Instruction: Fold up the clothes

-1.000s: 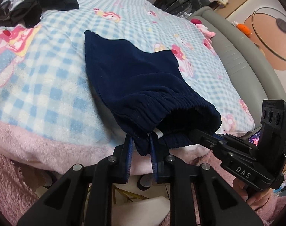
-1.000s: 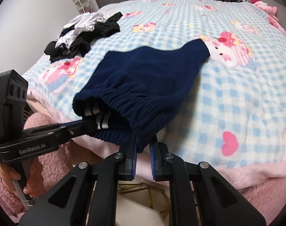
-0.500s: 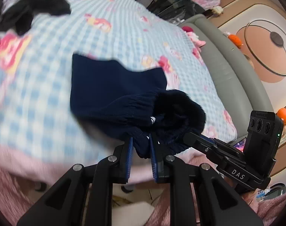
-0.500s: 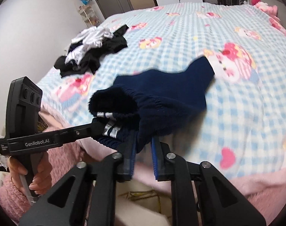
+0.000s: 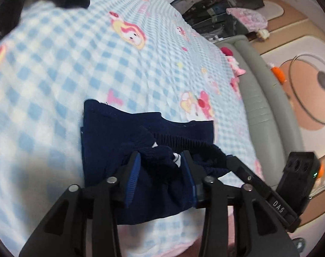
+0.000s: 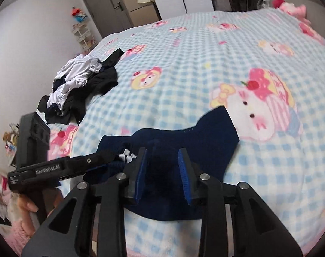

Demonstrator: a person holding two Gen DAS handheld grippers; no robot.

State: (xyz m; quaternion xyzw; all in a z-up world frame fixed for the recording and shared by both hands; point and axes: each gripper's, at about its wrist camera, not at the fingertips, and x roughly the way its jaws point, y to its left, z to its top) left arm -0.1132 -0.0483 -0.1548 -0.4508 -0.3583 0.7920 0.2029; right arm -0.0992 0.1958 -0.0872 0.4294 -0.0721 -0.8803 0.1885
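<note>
Two grippers, left (image 5: 160, 162) and right (image 6: 161, 160), both released over folded navy fleece shorts (image 6: 183, 150) on checked blanket (image 6: 205, 64); fold laid, next likely smoothing.

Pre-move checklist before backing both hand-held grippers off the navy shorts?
1. Left hand-held gripper open: ok, jaws apart.
2. Right hand-held gripper open: ok, jaws apart.
3. Navy blue knit shorts folded over, lying on the blue checked cartoon blanket: ok.
4. Elastic waistband flat: not ok, bunched between the left fingers.
5. Fabric free of the finger pads: cannot tell.
6. Black and white clothes pile apart from the shorts: ok.
</note>
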